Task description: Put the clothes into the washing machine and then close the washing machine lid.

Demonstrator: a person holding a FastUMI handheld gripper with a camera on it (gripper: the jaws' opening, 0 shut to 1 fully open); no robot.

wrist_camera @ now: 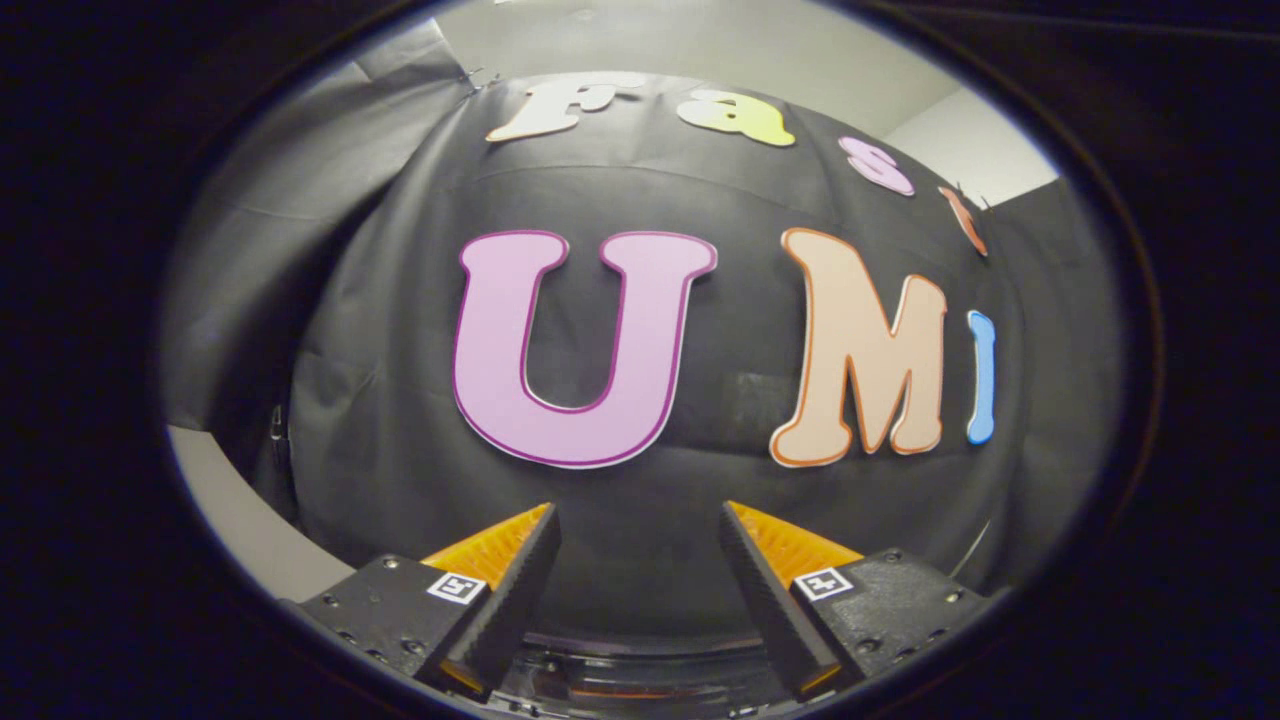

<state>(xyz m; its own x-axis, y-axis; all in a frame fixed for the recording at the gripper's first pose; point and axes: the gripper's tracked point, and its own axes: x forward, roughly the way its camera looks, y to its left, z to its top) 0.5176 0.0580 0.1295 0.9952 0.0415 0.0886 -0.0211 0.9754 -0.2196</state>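
My gripper (638, 525) is open, its two fingers spread wide with nothing between them. It points straight at the booth's black cloth wall (400, 400), which hangs close ahead of the fingertips. No clothes and no washing machine lie ahead of the fingers.
A pale floor or table strip (240, 520) runs along the foot of the cloth wall to the left of the fingers. A light room wall (960, 140) rises above and behind the cloth.
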